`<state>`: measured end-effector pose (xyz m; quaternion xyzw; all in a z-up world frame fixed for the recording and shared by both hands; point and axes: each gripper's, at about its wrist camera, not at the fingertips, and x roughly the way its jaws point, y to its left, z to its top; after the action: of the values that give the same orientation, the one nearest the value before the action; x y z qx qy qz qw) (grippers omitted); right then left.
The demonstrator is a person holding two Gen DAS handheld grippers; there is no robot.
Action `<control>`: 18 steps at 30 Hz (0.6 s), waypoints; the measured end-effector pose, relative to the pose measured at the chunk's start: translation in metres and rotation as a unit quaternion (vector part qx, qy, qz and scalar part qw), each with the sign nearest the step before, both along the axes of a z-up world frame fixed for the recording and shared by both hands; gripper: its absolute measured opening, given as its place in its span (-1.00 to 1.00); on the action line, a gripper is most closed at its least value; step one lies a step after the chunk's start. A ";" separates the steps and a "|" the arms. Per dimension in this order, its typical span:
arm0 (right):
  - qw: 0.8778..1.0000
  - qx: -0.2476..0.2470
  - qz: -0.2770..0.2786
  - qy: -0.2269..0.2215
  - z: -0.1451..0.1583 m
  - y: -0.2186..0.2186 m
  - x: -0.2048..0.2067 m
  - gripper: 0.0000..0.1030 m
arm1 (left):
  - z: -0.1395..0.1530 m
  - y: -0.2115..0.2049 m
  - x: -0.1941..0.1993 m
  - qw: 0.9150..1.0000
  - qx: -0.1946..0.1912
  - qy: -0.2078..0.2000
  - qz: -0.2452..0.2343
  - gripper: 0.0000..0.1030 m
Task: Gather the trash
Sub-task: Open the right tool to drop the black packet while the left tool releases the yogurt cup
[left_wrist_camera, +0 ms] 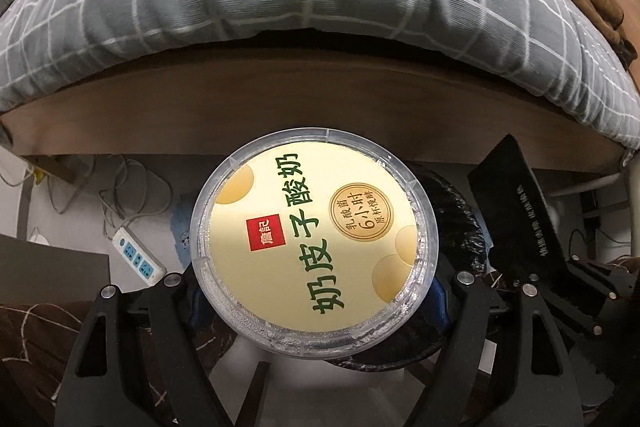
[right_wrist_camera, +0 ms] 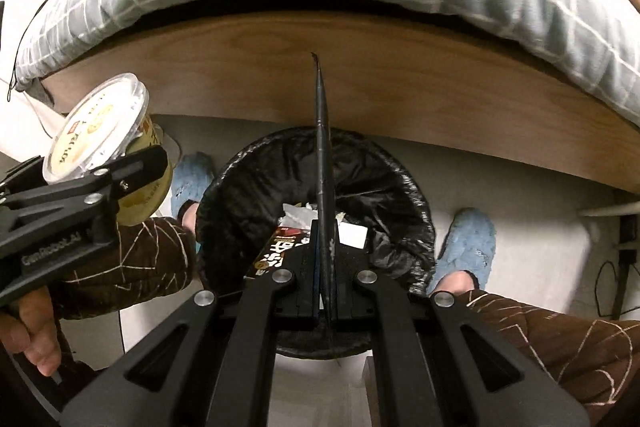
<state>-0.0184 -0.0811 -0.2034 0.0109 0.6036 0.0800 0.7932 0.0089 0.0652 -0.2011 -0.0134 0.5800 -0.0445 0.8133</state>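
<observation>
L hand-held gripper (left_wrist_camera: 314,291) clamps yogurt cup (left_wrist_camera: 314,239) by its sides, jaws wide, beside the bin (right_wrist_camera: 404,187). Rigid, prob light, slick plastic. R hand-held gripper (right_wrist_camera: 326,259) pinched on flat black wrapper (right_wrist_camera: 325,155) over bin; thin, floppy.

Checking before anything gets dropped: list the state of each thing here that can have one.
Yogurt cup: lid on, clamped by the left gripper, over the bin.
Black wrapper: flat, edge-on, pinched by the right gripper over the bin.
Trash bin: open, black liner in place, some trash already inside.
Power strip: on the floor, sockets in view empty.
</observation>
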 end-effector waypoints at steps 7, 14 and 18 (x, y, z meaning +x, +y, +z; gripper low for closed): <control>1.000 -0.017 -0.006 -0.012 0.000 0.008 0.004 -0.20 | -0.004 0.009 0.001 1.000 0.004 0.002 0.006 0.49; 0.997 -0.041 -0.061 -0.033 0.008 -0.022 0.001 0.62 | -0.006 -0.010 0.002 1.000 0.007 0.009 -0.009 0.49; 0.992 -0.044 -0.107 -0.050 0.017 -0.056 -0.002 0.80 | -0.006 -0.032 0.003 0.999 0.007 0.008 -0.033 0.49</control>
<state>-0.0207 -0.1366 -0.1866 0.0364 0.5614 -0.0322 0.8261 0.0116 0.0329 -0.2070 0.0111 0.5871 -0.0669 0.8067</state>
